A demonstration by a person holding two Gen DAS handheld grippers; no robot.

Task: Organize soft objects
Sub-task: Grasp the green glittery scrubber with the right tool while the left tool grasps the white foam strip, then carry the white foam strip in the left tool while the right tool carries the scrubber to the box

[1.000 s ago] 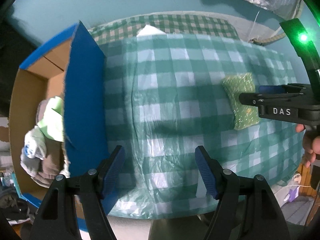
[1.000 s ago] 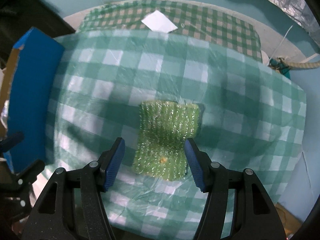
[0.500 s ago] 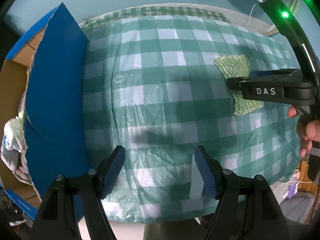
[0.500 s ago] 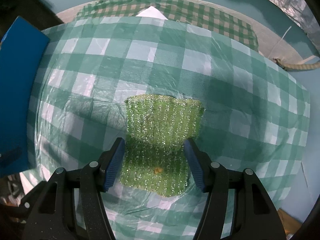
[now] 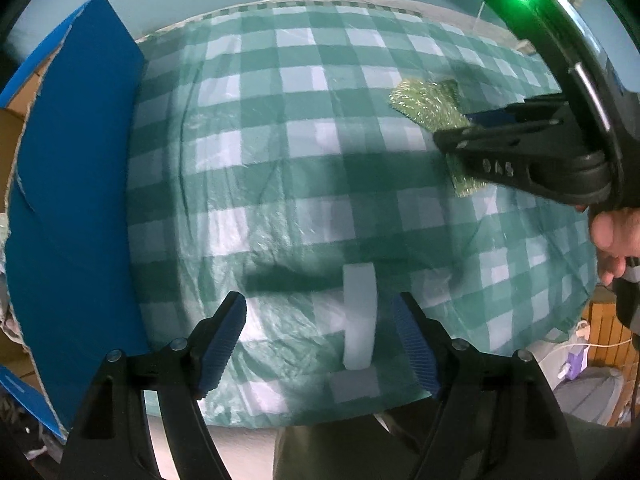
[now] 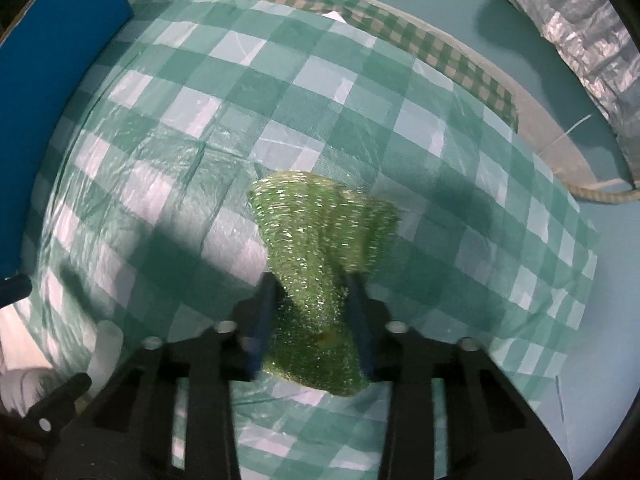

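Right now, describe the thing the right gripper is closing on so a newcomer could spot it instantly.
Start at the green-and-white checked tablecloth covering the table; a blue box flap stands at its left edge. Toward the cloth's right side lies a glittery lime-green scrub pad, bunched between the pads of the right gripper, whose jaws have just been closing. It is the only sparkly, bright green piece on the cloth.

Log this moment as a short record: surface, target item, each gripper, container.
surface: green checked cloth over the table
target: sparkly green scrub pad, bunched up
right gripper: jaws just closing, pads pressing the pad's sides
left gripper: open, nothing held, above a white strip on the cloth
container: blue cardboard box at the cloth's left edge
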